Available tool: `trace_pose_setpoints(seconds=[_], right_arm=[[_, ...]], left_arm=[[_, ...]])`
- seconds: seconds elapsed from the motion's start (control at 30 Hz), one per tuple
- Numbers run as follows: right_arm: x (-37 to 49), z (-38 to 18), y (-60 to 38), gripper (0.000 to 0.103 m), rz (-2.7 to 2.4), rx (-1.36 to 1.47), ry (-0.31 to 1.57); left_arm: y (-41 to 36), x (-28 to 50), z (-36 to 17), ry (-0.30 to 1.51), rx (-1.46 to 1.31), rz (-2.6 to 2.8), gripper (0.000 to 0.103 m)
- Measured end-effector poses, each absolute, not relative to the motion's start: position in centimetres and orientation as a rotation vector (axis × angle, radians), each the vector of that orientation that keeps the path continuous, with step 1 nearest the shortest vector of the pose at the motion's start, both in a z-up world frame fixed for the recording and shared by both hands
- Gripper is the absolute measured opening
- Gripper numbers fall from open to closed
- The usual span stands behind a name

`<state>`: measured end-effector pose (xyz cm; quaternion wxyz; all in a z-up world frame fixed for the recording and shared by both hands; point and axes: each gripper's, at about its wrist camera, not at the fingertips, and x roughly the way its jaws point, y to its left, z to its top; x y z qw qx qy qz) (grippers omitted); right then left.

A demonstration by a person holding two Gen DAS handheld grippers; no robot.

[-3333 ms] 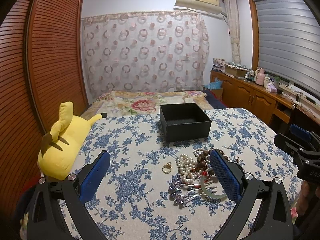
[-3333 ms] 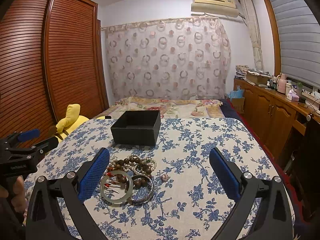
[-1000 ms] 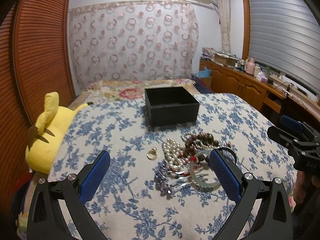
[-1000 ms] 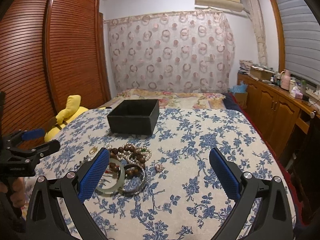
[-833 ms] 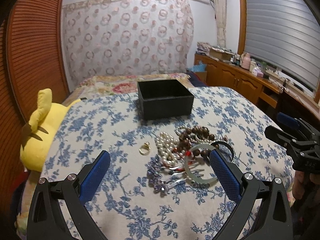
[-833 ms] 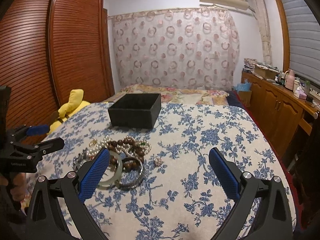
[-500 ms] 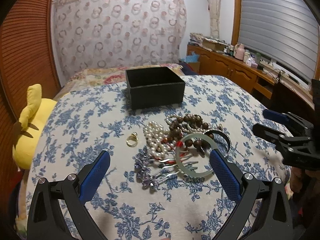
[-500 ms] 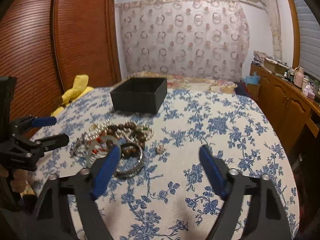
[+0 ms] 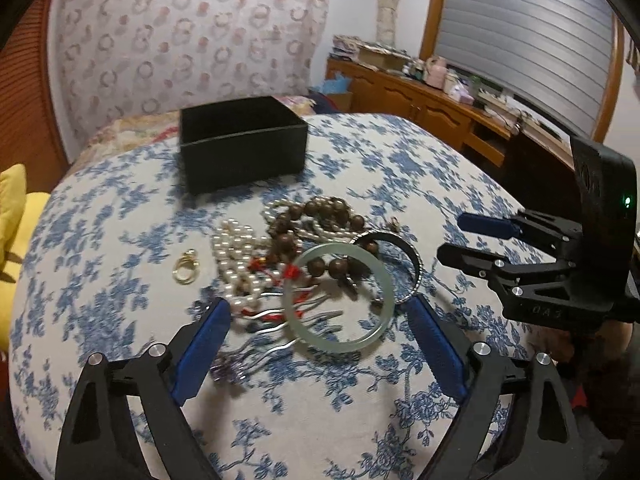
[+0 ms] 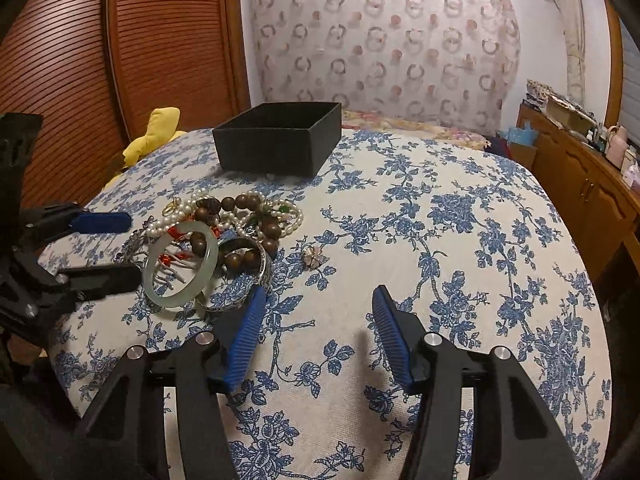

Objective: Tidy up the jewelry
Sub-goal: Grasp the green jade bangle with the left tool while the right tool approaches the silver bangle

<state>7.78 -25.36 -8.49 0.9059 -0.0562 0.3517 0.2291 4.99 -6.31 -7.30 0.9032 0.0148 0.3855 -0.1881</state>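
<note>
Left wrist view looks down at a jewelry pile on the floral cloth (image 9: 360, 400) covering the desk. The left tool (image 9: 320, 312) hangs over the near edge of the pile, its blue pads apart and closing in, with the pale green bangle (image 9: 340, 300) and some silver hairpins (image 9: 280, 320) lying between them on the cloth, nothing pinched yet. The bangle leans on a string of brown wooden beads (image 9: 320, 216), and a metal bangle (image 9: 408, 264) sits just to its right, overlapping it. White pearls (image 9: 236, 256) are bunched on the left of the pile, with red bits mixed in, and a small gold ring (image 9: 186, 270) lies by itself just left of the pearls. The black box (image 9: 244, 152) stands open behind the pile, a bit apart from it. Something yellow and plush (image 9: 12, 216) pokes in at the left edge.

From the right wrist view, the right tool (image 10: 318, 304) is over bare cloth to the right of the pile, pads apart and closing too, nothing between them. A tiny pinkish flower piece (image 10: 312, 258) lies alone on the cloth just ahead of it, right of the metal bangle. Each tool shows up at the side of the other's view.
</note>
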Motion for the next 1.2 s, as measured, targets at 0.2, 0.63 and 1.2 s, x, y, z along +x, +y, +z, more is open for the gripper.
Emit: trace_pose_setpoints(seconds=[0.2, 0.63, 1.2], right_arm=[[7.8, -8.5, -25.7, 0.058, 0.477, -0.086, 0.73], [7.8, -8.6, -25.7, 0.058, 0.475, -0.093, 0.723], [8.1, -7.8, -23.4, 0.034, 0.552, -0.121, 0.74]], left_arm=[[-7.7, 6.0, -7.7, 0.822, 0.077, -0.426, 0.077], [-9.5, 7.4, -8.9, 0.85, 0.189, -0.424, 0.076], [-5.9, 6.4, -6.5, 0.753, 0.065, -0.379, 0.069]])
